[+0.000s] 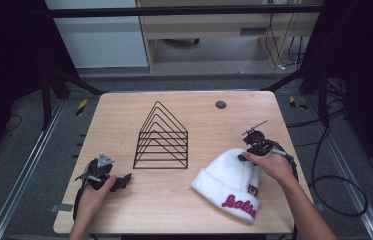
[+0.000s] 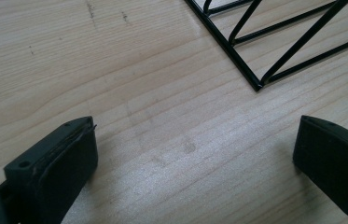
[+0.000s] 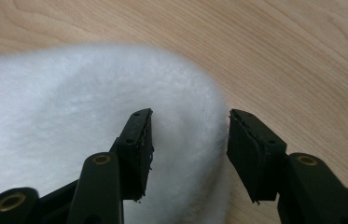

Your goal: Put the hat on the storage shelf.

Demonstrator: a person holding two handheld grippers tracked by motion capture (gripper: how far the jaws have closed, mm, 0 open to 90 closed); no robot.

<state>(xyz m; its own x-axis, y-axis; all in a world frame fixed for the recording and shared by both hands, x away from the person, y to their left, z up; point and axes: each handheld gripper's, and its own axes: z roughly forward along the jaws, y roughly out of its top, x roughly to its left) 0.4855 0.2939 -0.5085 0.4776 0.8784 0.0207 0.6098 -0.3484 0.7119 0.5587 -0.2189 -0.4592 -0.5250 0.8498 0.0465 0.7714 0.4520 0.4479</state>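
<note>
While the left claw [image 1: 122, 181] rests idle and spread wide on the pale wooden worktop [image 1: 194, 200], its jaws parted over bare wood near a corner of the black wire file rack [image 1: 162, 137], the right claw [image 3: 190, 149] is poised at the crown of a white fuzzy beanie [image 1: 230, 181]. Seen from the high view, the beanie lies flat at the worktop's near right, its folded cuff (bearing red embroidered lettering and a small patch) turned toward the person, its rounded top pointing away toward the right hand [image 1: 274, 165]. In the right gripper view, the claw's two black jaws stand partly apart astride the edge of the crown: one jaw sits over the white pile, the other over bare wood just beside the cap, and neither pad appears to press the fabric, so the claw reads as released with the cloth between its jaws. The step in hand looks like the approach to a pinch on the beanie's top. The next move would call for lowering until the fabric fills the gap, then clenching firmly enough to gather the soft knit, which may slip or bunch.
</note>
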